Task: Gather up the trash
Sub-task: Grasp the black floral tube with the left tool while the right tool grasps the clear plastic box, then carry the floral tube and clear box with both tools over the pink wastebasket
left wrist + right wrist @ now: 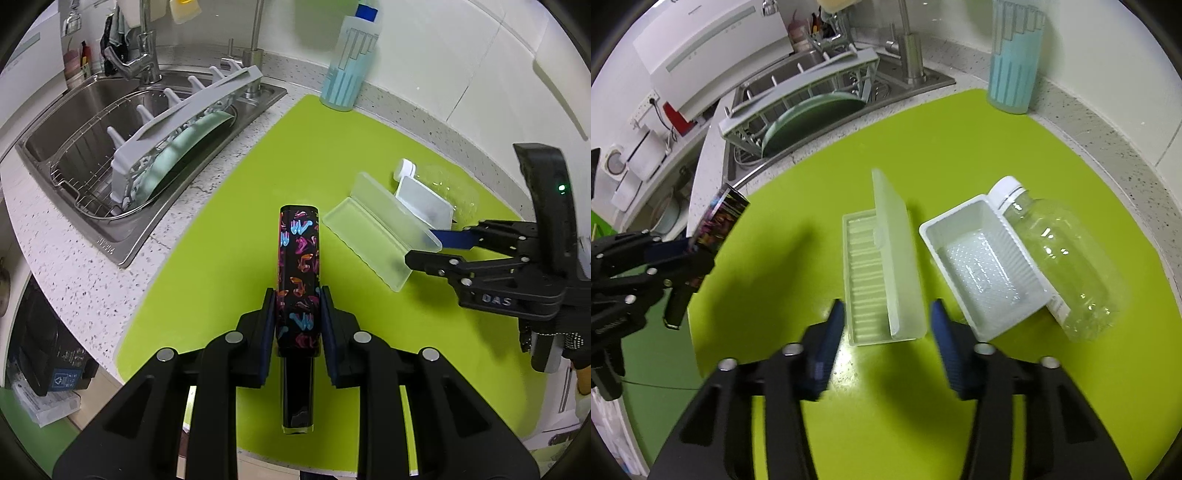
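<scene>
Left gripper (298, 314): nearest of all, its two pads pressed tight on the sides of a tall black carton with bright pink, blue and orange marks (298, 273), held up over the near edge of the green mat.
Right gripper (886, 332): spread wide and holding nothing, its fingers to either side of the near end of the frosted case, not touching it as far as I can see.
Green mat (942, 147): the landmark here, a lime sheet on the speckled counter with all the loose rubbish lying on it.
Clear bottle (1067, 266): on its side toward the mat's right edge, white cap pointing to the far side, touching the white tray.
White tray (982, 266): in the middle of the mat, open side up, tilted against the bottle.
Frosted case (879, 280): hinged plastic box lying open on the mat just left of the white tray, lid standing up.
Blue-striped bottle (347, 70): upright at the mat's far corner, by the wall.
Sink (48, 122): beyond the mat's left edge, a grey rack (184, 114) with a green plate in it.
</scene>
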